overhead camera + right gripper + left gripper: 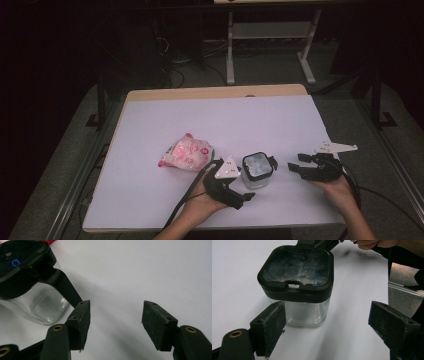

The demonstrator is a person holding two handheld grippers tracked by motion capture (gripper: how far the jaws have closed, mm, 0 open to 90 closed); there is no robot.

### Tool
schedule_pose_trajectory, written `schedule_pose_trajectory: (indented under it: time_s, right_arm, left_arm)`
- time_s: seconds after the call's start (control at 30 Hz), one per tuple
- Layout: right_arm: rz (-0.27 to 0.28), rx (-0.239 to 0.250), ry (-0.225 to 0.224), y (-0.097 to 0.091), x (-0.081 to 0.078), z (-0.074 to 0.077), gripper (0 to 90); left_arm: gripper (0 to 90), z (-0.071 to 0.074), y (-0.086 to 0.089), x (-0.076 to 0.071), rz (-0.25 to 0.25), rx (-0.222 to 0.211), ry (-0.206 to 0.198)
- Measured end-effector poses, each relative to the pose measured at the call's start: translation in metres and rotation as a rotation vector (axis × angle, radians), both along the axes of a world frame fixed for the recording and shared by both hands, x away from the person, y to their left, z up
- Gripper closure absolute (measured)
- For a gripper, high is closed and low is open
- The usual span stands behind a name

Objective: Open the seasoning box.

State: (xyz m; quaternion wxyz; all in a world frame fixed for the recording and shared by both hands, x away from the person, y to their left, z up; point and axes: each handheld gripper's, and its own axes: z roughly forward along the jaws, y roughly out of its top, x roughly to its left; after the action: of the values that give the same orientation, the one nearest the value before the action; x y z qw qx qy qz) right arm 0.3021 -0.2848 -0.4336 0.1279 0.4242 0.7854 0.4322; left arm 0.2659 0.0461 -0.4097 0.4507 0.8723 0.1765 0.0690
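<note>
Beside my jar point(257, 170), both grippers spread and empty: left point(327, 322) facing it, right point(115, 322) just off its handle point(65, 288).

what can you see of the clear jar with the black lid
The jar is a squarish container with clear, glass-like walls and rounded corners, and it looks empty. A black lid with a see-through window and a front latch sits closed on top, and a black flap or handle sticks out from one side of it. It stands upright on the white table, right of the pink bag, between the left tool and right tool. Both stand open, neither gripping it.
</note>
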Motion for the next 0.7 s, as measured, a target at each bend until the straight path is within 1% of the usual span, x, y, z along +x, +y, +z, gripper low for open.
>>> schedule_pose_trajectory:
  time_s: [0.1, 0.13, 0.17, 0.2, 0.27, 0.3, 0.37, 0.4, 0.47, 0.5, 0.57, 0.63, 0.67, 0.7]
  right_arm:
    - [0.002, -0.005, 0.000, 0.000, 0.000, -0.001, 39.3]
    - [0.003, -0.005, 0.000, 0.001, 0.000, -0.001, 39.3]
    - [0.005, -0.003, 0.002, 0.001, 0.000, -0.001, 39.2]
    - [0.005, -0.003, 0.004, 0.001, 0.000, -0.001, 39.1]
    - [0.010, -0.004, 0.000, 0.002, 0.000, -0.001, 39.1]
    - [0.012, -0.003, -0.001, 0.002, 0.000, -0.001, 39.1]
    - [0.011, -0.001, 0.008, 0.003, 0.000, -0.001, 39.1]
    - [0.011, 0.002, 0.009, 0.003, 0.000, -0.001, 39.1]
    - [0.014, 0.002, 0.009, 0.003, 0.000, -0.001, 39.1]
    - [0.016, 0.002, 0.009, 0.003, 0.000, -0.001, 39.1]
    - [0.019, 0.003, 0.005, 0.003, 0.000, -0.002, 39.0]
    - [0.019, 0.004, 0.006, 0.003, 0.000, -0.002, 39.0]
    - [0.018, 0.004, 0.007, 0.004, 0.000, -0.002, 39.0]
    - [0.021, 0.005, 0.006, 0.004, 0.000, -0.002, 39.0]
  left_arm:
    - [15.6, -0.002, -0.001, 0.001, 0.030, 0.011, -0.004]
    - [15.6, -0.002, -0.001, 0.002, 0.041, 0.021, -0.006]
    - [15.6, -0.001, -0.002, 0.002, 0.054, 0.010, -0.006]
    - [15.5, 0.000, -0.002, 0.002, 0.059, 0.012, -0.008]
    - [15.4, 0.004, -0.003, 0.002, 0.061, 0.008, -0.026]
    - [15.5, 0.006, -0.003, 0.002, 0.059, 0.009, -0.032]
    - [15.4, 0.010, -0.002, 0.003, 0.054, 0.012, -0.028]
    - [15.4, 0.013, -0.002, 0.003, 0.055, 0.001, -0.025]
    - [15.5, 0.022, -0.001, 0.004, 0.042, -0.014, -0.022]
    - [15.5, 0.027, 0.000, 0.005, 0.036, -0.022, -0.027]
    - [15.5, 0.037, 0.001, 0.008, 0.026, -0.015, -0.039]
    - [15.5, 0.046, 0.004, 0.012, 0.012, -0.025, -0.040]
    - [15.4, 0.051, 0.004, 0.014, 0.004, -0.028, -0.032]
    - [15.1, 0.054, 0.004, 0.016, -0.008, -0.024, -0.031]
